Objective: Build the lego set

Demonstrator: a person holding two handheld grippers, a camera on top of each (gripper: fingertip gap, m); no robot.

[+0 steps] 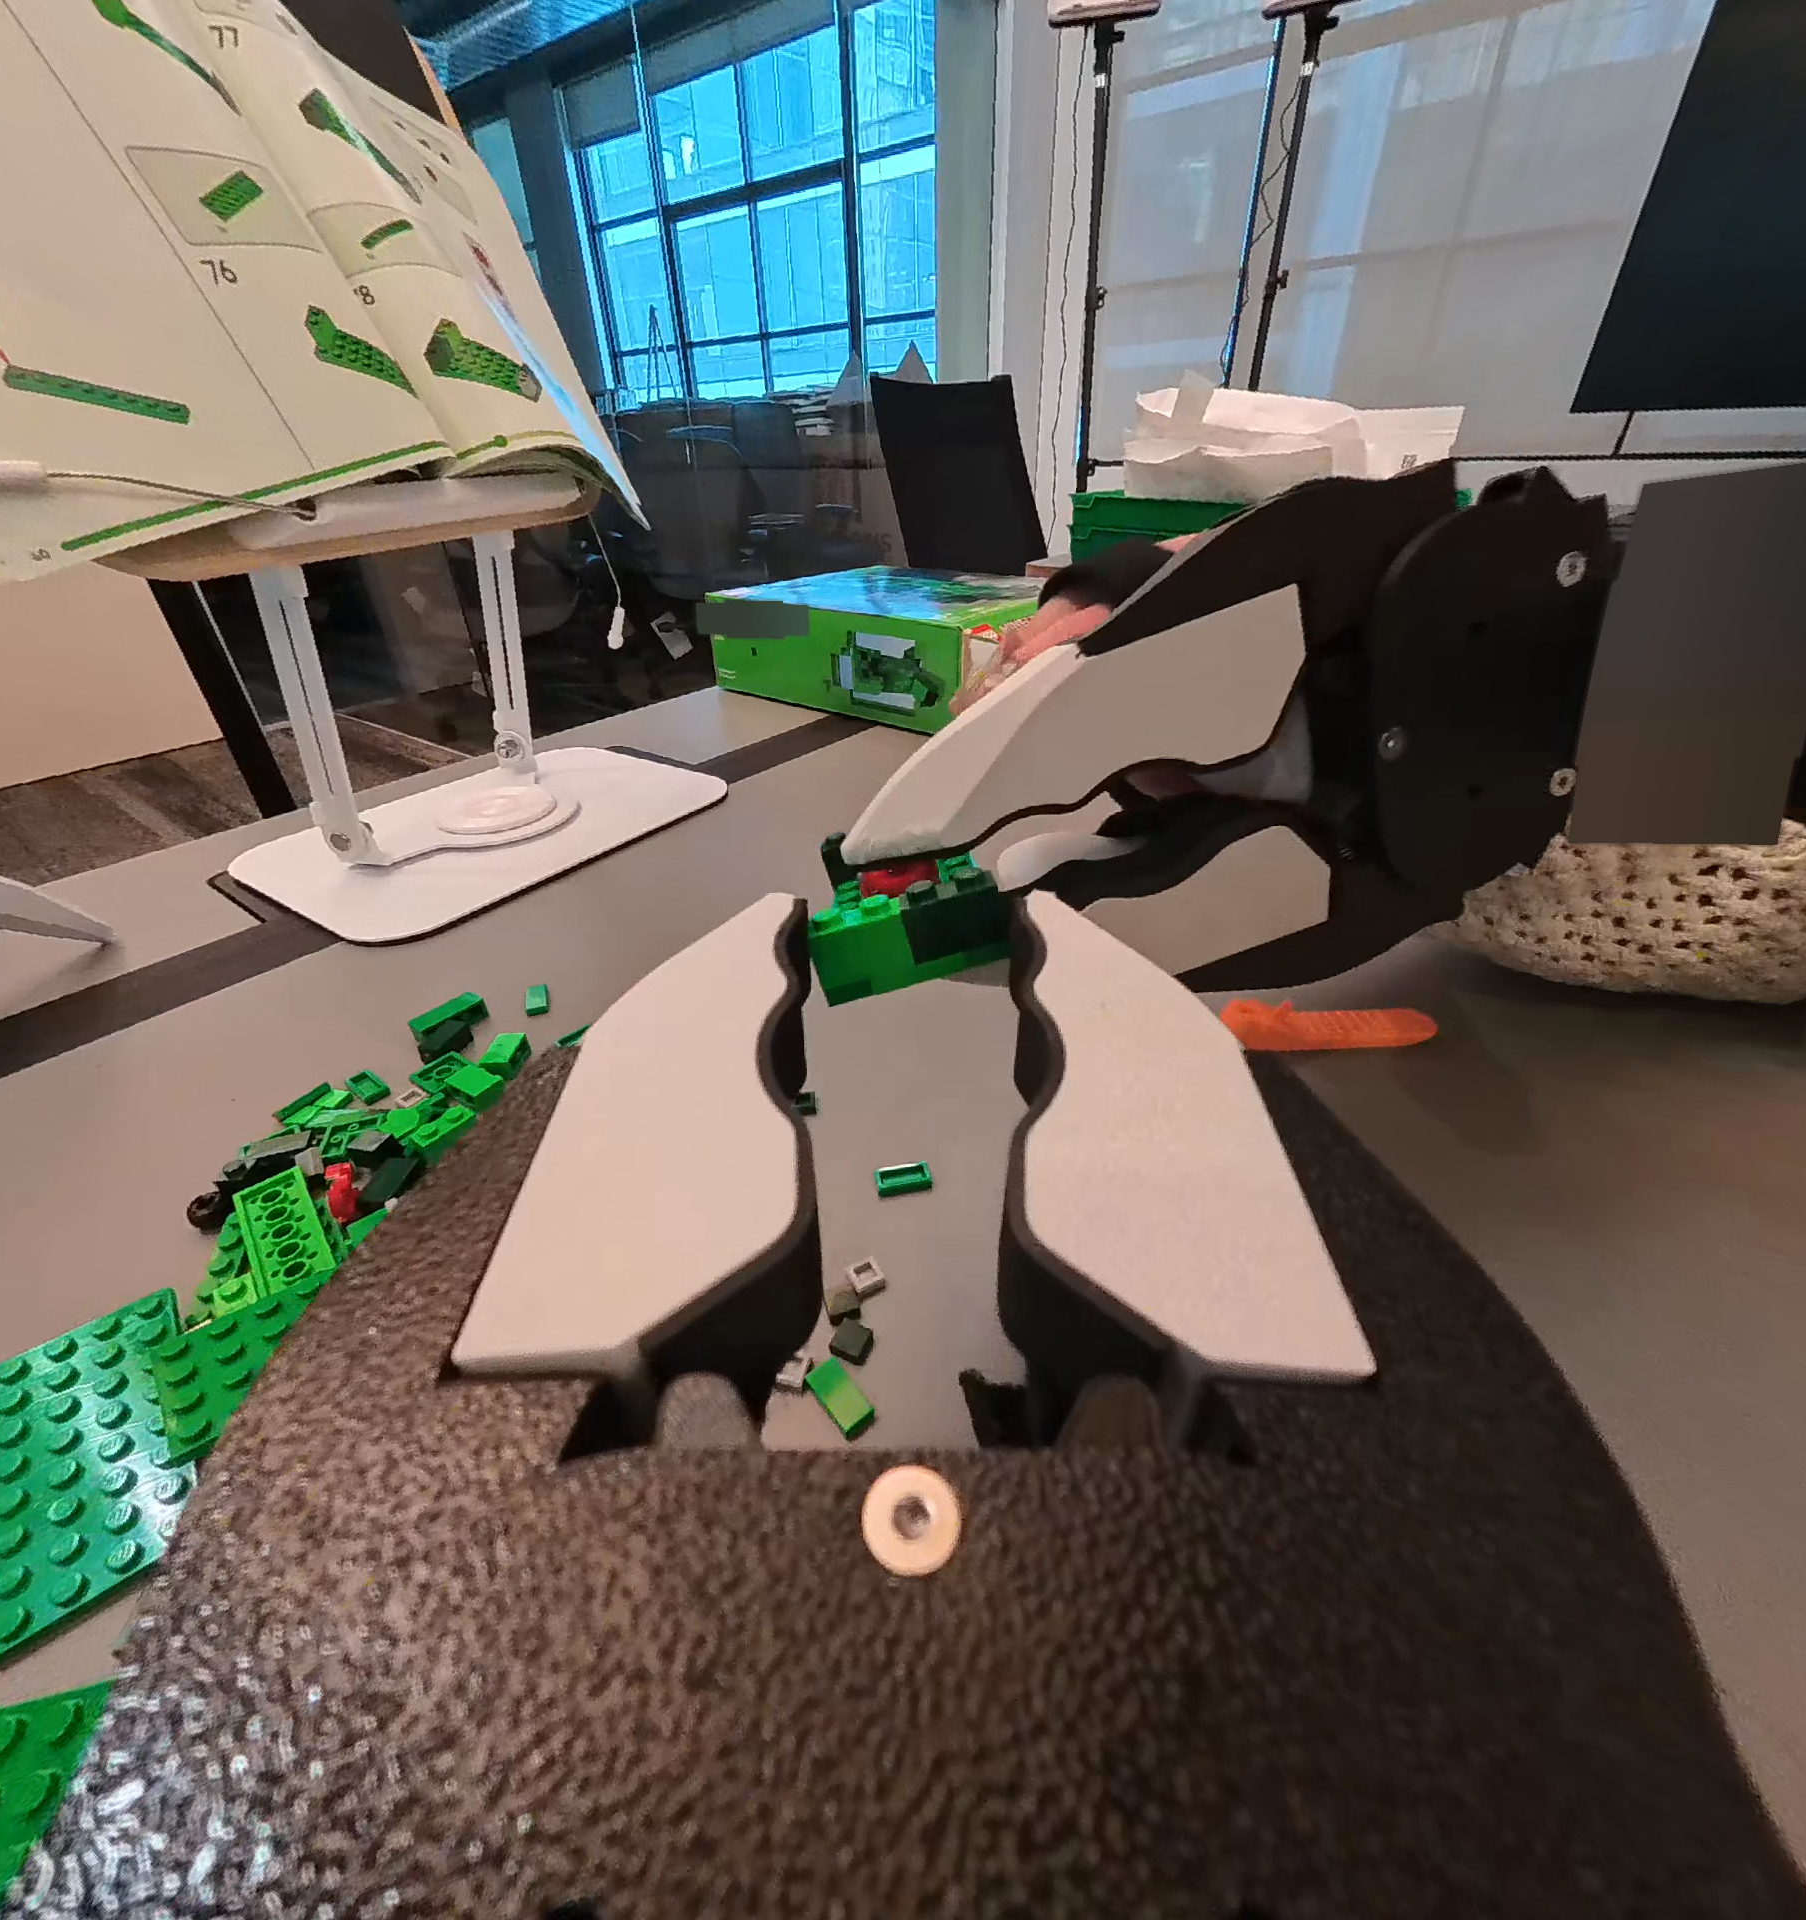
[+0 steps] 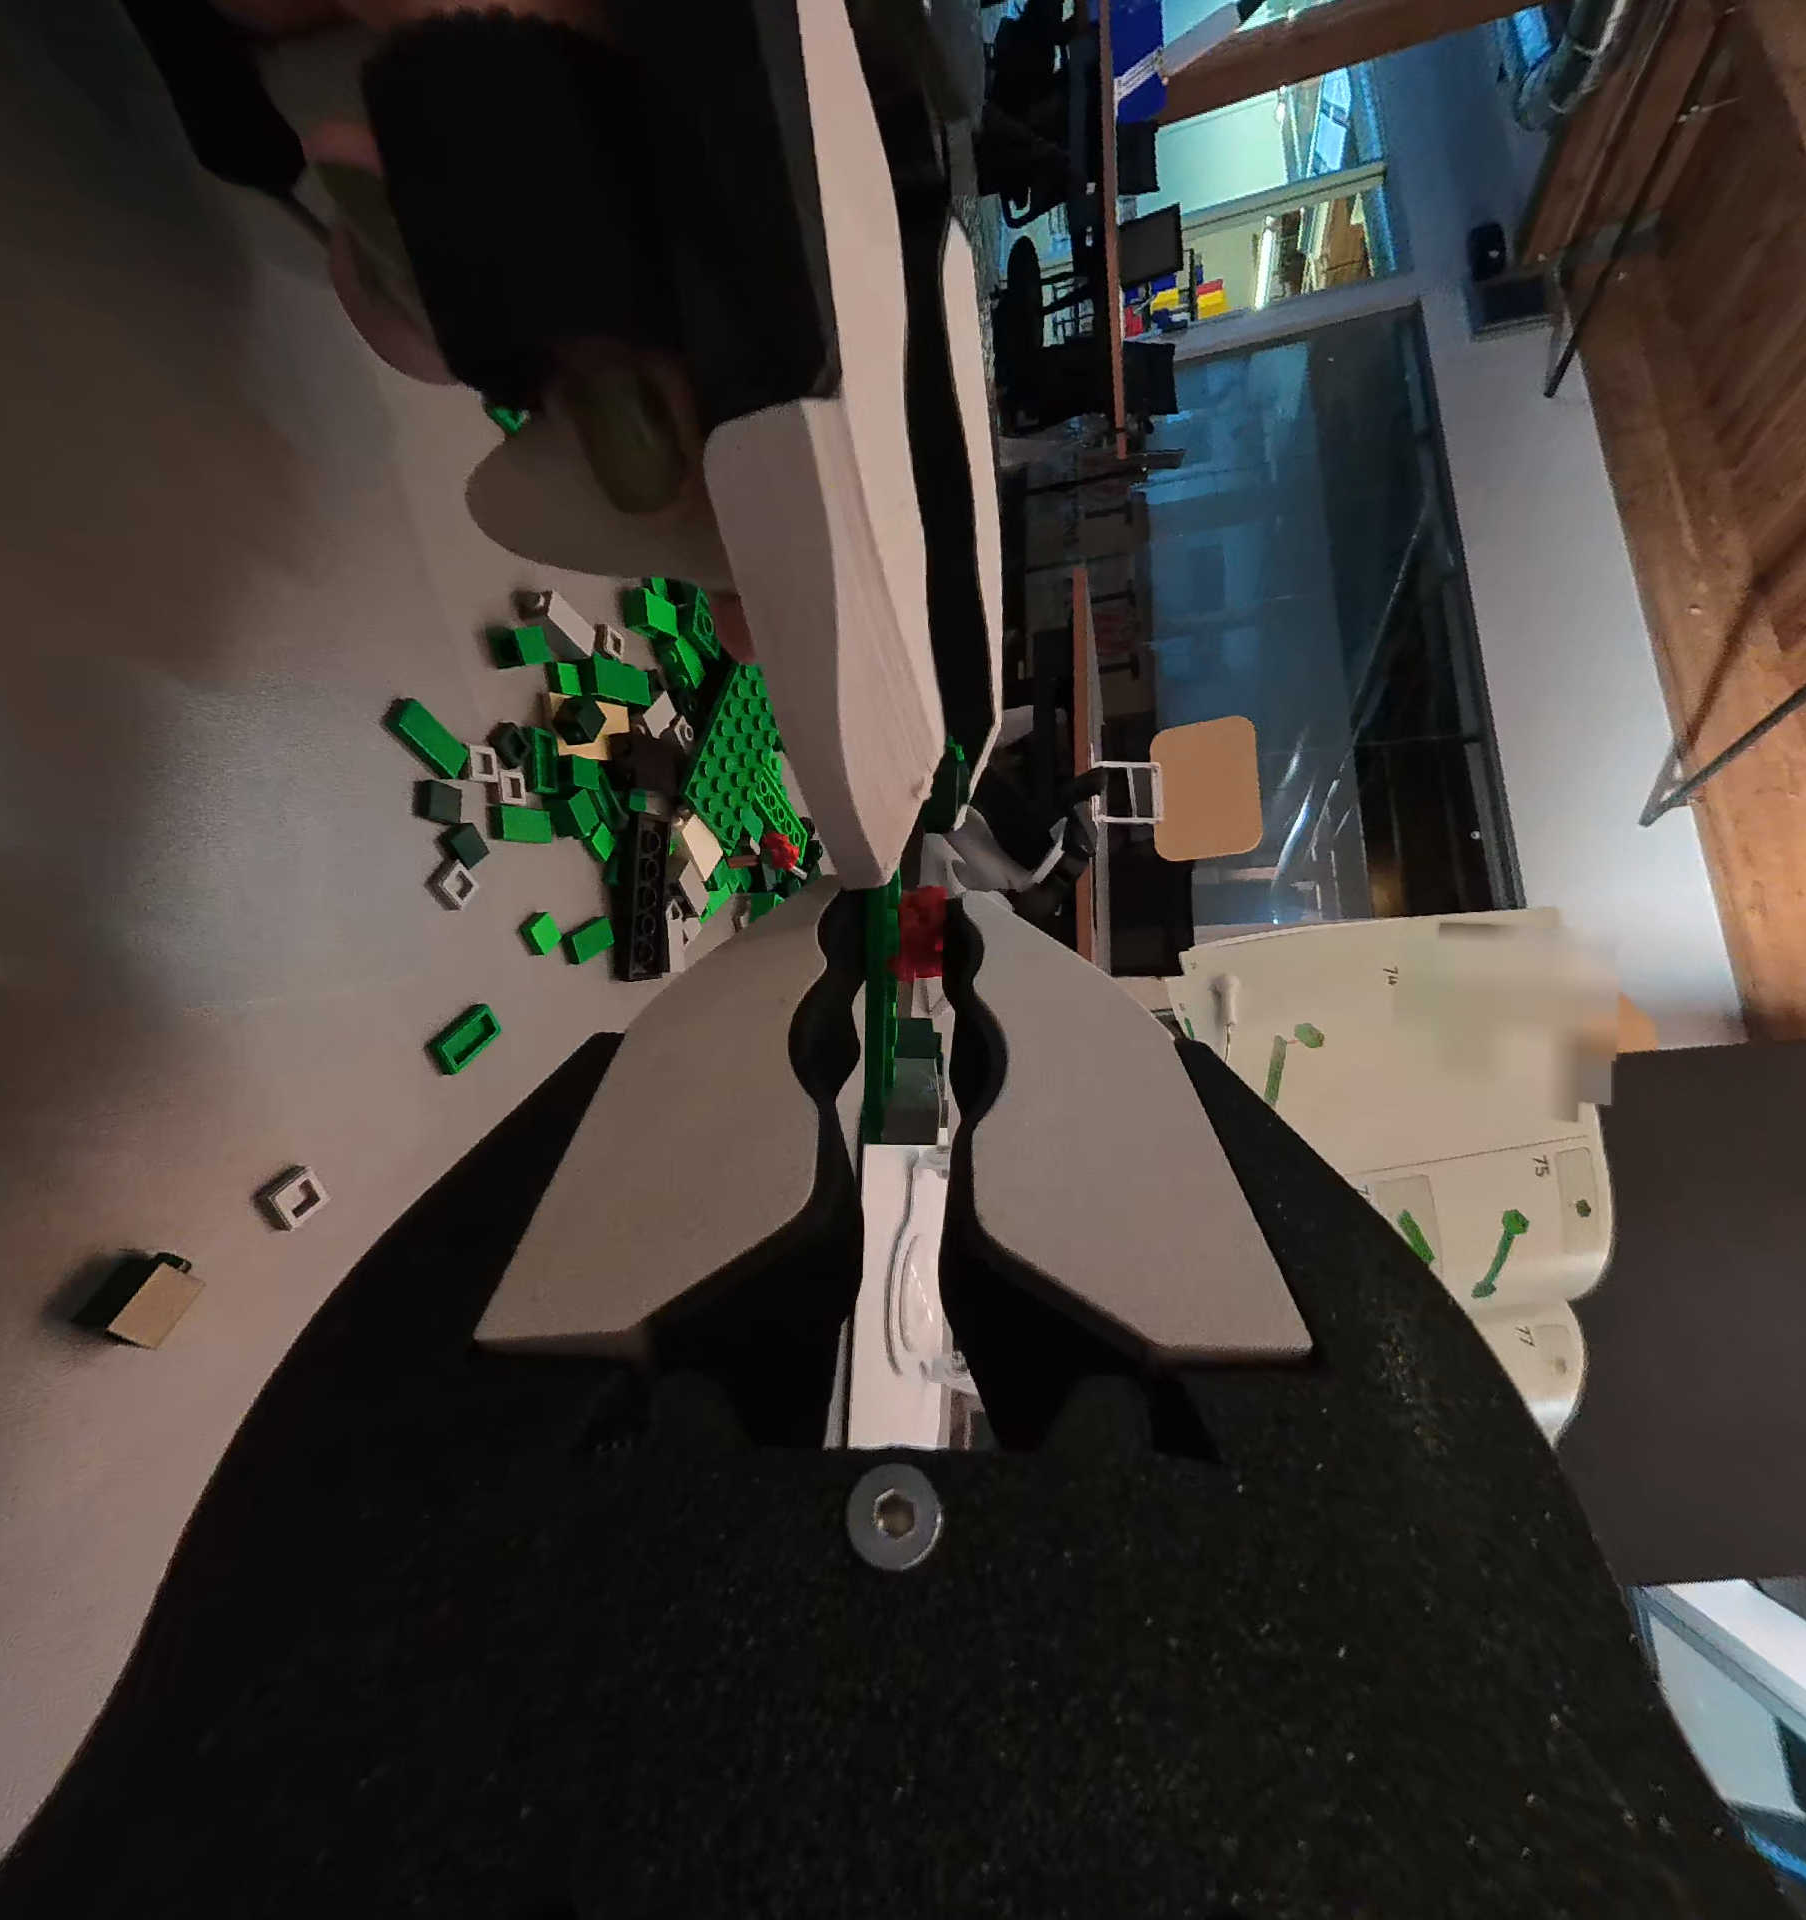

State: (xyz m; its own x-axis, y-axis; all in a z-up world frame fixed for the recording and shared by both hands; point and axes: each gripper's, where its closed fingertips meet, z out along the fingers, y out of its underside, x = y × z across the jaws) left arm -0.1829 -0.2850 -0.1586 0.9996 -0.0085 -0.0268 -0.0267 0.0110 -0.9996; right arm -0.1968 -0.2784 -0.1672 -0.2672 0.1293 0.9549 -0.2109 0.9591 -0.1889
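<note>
My left gripper [image 1: 909, 935] is shut on a small green lego assembly [image 1: 873, 951], held between its fingertips just above the grey table [image 1: 1501, 1195]. My right gripper [image 1: 935, 860] comes in from the right, shut on a red piece [image 1: 883, 881] that sits on top of the assembly. In the right wrist view, turned on its side, the right gripper [image 2: 904, 935] has the red piece [image 2: 920, 935] and the assembly's green edge [image 2: 881, 997] between its tips. The left gripper [image 2: 930, 821] reaches in from above there.
A pile of loose green, dark and grey pieces [image 1: 359, 1122] and green baseplates [image 1: 78, 1455] lie at the left. An open instruction booklet [image 1: 203, 260] rests on a white stand [image 1: 483, 831]. The set box [image 1: 857, 644], an orange brick separator [image 1: 1325, 1023] and a crochet basket [image 1: 1657, 914] lie behind. My two grippers' fingertips are within a few centimetres of each other.
</note>
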